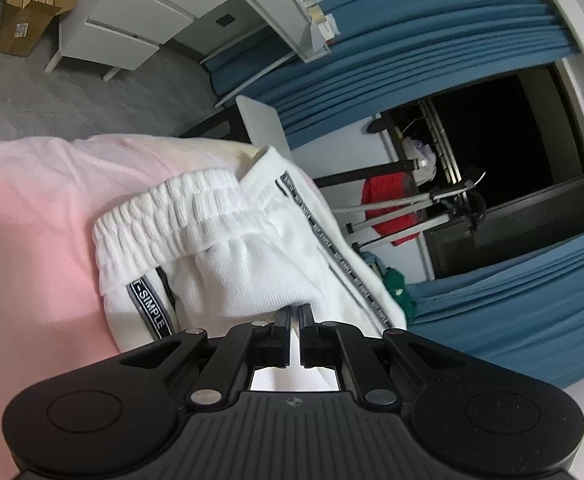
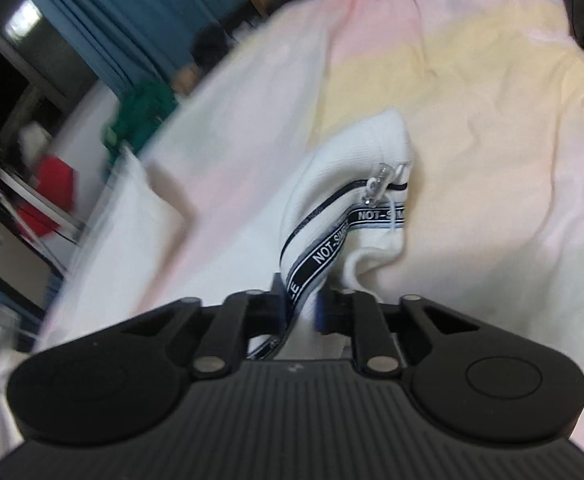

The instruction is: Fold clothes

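You are holding a pair of white ribbed-knit trousers (image 1: pixel 227 264) with both tools, and the garment is lying bunched on a bed covered by a pastel sheet (image 2: pixel 472 92) banded in pink, pale yellow and cream.

In the left wrist view, your left tool (image 1: pixel 295 312) is pinching a fold of the white fabric, its jaws closed tight with cloth running back between them. At twelve o'clock from that grip, the gathered elastic waistband (image 1: pixel 179 208) is arching across the picture, thick and deeply ruched. A dark tape trim with white lettering (image 1: pixel 149 308) is running down the side seam at ten o'clock from the tool, and a second line of the same trim is slanting away along the far edge at two o'clock. The cloth between the two is puffing up in soft folds rather than lying flat.

In the right wrist view, your right tool (image 2: pixel 302 304) is gripping another part of the same garment, with the lettered trim passing between its jaws, which are nearly closed on the fabric. At one o'clock from the grip, a small metal zipper pull (image 2: pixel 376 184) is sitting at the top of a pocket opening, and the rounded white corner above it is standing up off the sheet. This view is blurred at its left edge.
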Tool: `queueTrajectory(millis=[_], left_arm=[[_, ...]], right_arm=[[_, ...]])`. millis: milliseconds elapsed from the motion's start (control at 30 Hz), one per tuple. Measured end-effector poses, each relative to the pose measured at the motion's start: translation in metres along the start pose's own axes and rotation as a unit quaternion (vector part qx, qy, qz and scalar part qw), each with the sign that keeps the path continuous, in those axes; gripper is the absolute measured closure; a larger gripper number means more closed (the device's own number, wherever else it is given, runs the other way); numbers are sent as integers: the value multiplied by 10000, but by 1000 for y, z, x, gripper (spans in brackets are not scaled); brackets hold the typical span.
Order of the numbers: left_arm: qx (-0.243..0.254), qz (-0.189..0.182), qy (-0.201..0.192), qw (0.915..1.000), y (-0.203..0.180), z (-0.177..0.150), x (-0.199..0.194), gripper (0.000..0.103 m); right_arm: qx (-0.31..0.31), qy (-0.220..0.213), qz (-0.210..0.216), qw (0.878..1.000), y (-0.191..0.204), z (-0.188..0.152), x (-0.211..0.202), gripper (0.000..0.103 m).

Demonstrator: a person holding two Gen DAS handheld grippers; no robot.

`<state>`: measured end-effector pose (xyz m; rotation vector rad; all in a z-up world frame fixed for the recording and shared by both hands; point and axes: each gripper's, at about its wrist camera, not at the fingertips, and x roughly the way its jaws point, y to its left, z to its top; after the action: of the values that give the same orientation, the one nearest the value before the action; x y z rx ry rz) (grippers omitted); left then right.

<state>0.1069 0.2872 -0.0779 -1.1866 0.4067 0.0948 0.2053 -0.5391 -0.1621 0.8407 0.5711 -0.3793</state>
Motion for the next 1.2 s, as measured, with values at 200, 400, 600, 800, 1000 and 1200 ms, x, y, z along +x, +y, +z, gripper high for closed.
queueTrajectory(millis=[200, 400, 600, 800, 1000, 1200], left_arm=[[-477, -341, -535, 9968, 17, 16, -29, 103], [-608, -276, 66, 9977, 22, 11, -31, 101], [-294, 599, 860, 9941, 13, -20, -26, 39], [-369, 1099, 1063, 9876, 20, -36, -26, 22], [-928, 1162, 936, 9844, 41, -36, -26, 27], [-986, 1073, 791, 9862, 46, -38, -13, 60]], right_arm=[[-271, -1928, 2070, 9588, 19, 15, -81, 92], [-396, -2197, 608, 9729, -5, 15, -108, 92], [569, -335, -1008, 9927, -68, 6, -74, 91], [1247, -353, -756, 9887, -79, 3, -83, 87], [1798, -944, -702, 9766, -79, -8, -125, 65], [1448, -1212, -707, 9795, -64, -7, -147, 65]])
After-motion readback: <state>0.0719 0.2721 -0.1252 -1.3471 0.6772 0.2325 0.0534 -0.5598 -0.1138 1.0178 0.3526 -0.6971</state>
